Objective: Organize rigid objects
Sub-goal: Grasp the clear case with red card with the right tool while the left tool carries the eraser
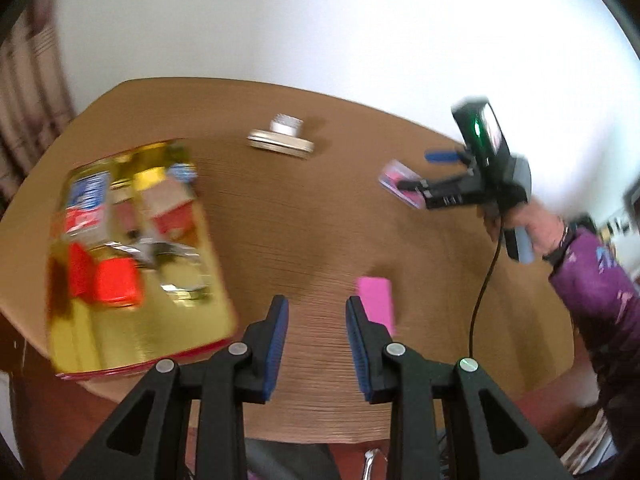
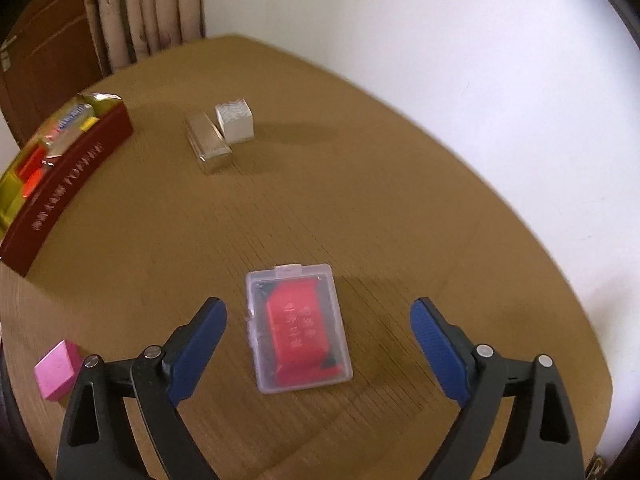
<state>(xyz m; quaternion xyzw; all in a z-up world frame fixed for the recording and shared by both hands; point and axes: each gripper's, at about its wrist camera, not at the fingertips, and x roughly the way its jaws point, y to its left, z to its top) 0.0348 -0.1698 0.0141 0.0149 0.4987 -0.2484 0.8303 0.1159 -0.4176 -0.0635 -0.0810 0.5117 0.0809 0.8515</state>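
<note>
A clear plastic case with a red item inside (image 2: 298, 328) lies flat on the round wooden table (image 2: 360, 184), between the open fingers of my right gripper (image 2: 318, 340); it also shows in the left wrist view (image 1: 400, 184). A pink block (image 1: 376, 308) lies just right of my open, empty left gripper (image 1: 317, 334), and shows in the right wrist view (image 2: 56, 370). A gold-lined red box (image 1: 132, 256) holds several small objects; it shows at the left in the right wrist view (image 2: 68, 172). A silver bar (image 2: 208, 146) and a white cube (image 2: 235, 122) sit mid-table.
The right gripper and the hand holding it (image 1: 480, 184) reach in from the right, a black cable hanging below. The table edge curves close behind both grippers. A curtain (image 2: 144, 8) and a white wall stand behind the table.
</note>
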